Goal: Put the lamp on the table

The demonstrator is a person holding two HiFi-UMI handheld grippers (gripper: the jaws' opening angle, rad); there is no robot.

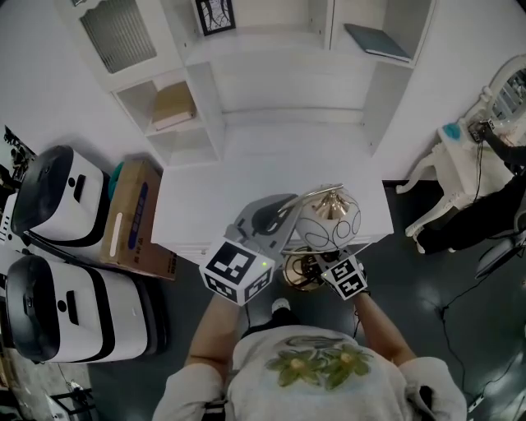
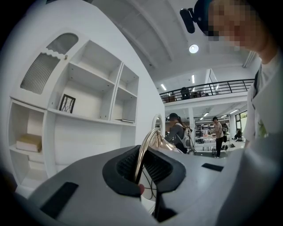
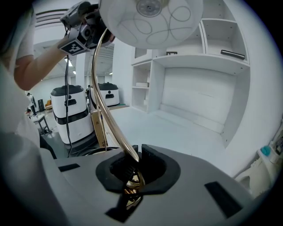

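The lamp has a curved gold stem [image 3: 102, 101], a white globe shade [image 1: 329, 220] with thin swirl lines, and a round gold base [image 1: 301, 271]. It hangs in the air just over the near edge of the white table [image 1: 246, 181]. My left gripper [image 1: 275, 215] is shut on the upper bend of the stem [image 2: 145, 152], next to the shade. My right gripper [image 1: 319, 265] is shut on the bottom of the stem just above the base, the gripper [image 3: 135, 161] pointing down at the table. In the right gripper view the shade [image 3: 150, 20] sits overhead with the left gripper [image 3: 84, 24] beside it.
A white shelf unit [image 1: 205, 74] rises behind the table, holding a book [image 1: 173, 107] and a picture frame [image 1: 215, 15]. A cardboard box [image 1: 136, 218] and two white-and-black machines [image 1: 62, 197] stand at the left. A white chair [image 1: 448, 177] is at the right.
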